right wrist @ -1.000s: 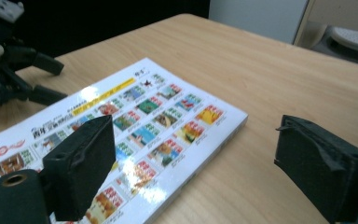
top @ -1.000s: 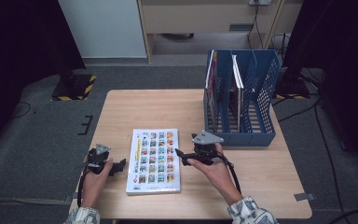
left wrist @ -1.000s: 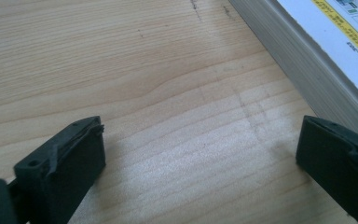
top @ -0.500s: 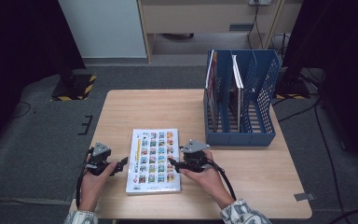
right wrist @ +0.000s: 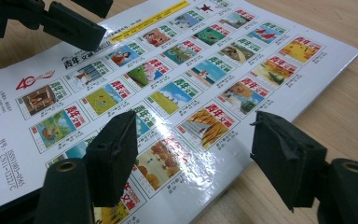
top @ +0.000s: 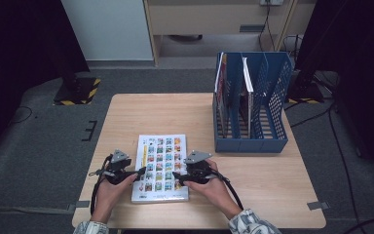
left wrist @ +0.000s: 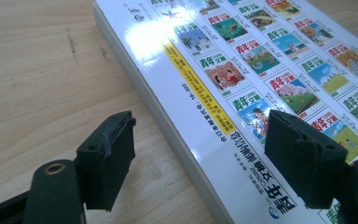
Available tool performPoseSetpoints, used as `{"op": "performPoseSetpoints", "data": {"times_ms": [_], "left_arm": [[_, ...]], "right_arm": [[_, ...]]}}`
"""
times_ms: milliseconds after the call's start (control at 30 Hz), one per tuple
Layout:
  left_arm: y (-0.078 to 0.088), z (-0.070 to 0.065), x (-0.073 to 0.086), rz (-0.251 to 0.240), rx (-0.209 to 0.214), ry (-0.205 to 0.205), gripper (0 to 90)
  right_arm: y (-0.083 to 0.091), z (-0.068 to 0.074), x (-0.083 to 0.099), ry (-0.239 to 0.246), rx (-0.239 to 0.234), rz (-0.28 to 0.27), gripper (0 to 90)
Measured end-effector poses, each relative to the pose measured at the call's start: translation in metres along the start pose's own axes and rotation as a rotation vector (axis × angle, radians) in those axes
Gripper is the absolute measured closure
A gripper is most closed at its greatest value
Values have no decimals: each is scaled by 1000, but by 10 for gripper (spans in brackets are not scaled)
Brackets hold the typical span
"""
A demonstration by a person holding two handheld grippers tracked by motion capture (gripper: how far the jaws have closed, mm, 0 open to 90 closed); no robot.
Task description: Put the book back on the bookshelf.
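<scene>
High view: pale wooden table (top: 151,112) on grey carpet (top: 39,141); each hand-held gripper released, jaws astride magazine (top: 160,168) edges.

High cam: fixed above desk (top: 141,109) near edge, faces fwd/down, far, whole top. L gripper cam: very close, low, over magazine (left wrist: 242,84) left edge. R gripper cam: close, low, from its right edge. All 3 share the magazine cover.
</scene>
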State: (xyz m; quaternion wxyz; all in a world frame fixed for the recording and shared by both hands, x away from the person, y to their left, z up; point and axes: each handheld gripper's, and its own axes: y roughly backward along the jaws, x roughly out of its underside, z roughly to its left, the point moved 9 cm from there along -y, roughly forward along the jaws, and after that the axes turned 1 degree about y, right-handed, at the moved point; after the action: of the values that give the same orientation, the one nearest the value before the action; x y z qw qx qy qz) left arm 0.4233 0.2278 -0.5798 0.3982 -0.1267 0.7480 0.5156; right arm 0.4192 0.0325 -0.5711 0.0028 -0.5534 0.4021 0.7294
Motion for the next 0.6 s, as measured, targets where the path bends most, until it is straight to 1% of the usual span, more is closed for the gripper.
{"op": "performPoseSetpoints", "data": {"times_ms": [33, 100, 200, 267, 300, 367, 400, 500, 533, 600], "left_arm": [[-1, 0, 0, 2, 8, 8, 230], [-4, 0, 2, 12, 4, 9, 229], [-7, 0, 1, 8, 12, 22, 216], [-9, 0, 1, 5, 29, 41, 216], [-10, 0, 1, 2, 41, 61, 216], [-11, 0, 2, 2, 58, 70, 217], [-11, 0, 2, 0, 64, 68, 217], [-13, -2, 1, -5, 77, 62, 228], [-13, -4, 1, -5, 77, 60, 237], [-13, -4, 0, -3, 70, 63, 231]], "right_arm": [[-1, 1, 0, -6, -1, 0, 295], [-3, 1, 0, -7, 4, 2, 282], [-5, 1, 3, -10, 5, 12, 265], [-7, 1, 6, -16, 1, 24, 244], [-8, 0, 6, -13, 7, 16, 241], [-9, 0, 5, -18, 10, 11, 229], [-9, 0, 5, -14, 11, 10, 229], [-10, 0, 7, 36, 25, 10, 226], [-11, 0, 7, 48, 27, 6, 218], [-13, 0, 7, 54, 32, -9, 200]]}}
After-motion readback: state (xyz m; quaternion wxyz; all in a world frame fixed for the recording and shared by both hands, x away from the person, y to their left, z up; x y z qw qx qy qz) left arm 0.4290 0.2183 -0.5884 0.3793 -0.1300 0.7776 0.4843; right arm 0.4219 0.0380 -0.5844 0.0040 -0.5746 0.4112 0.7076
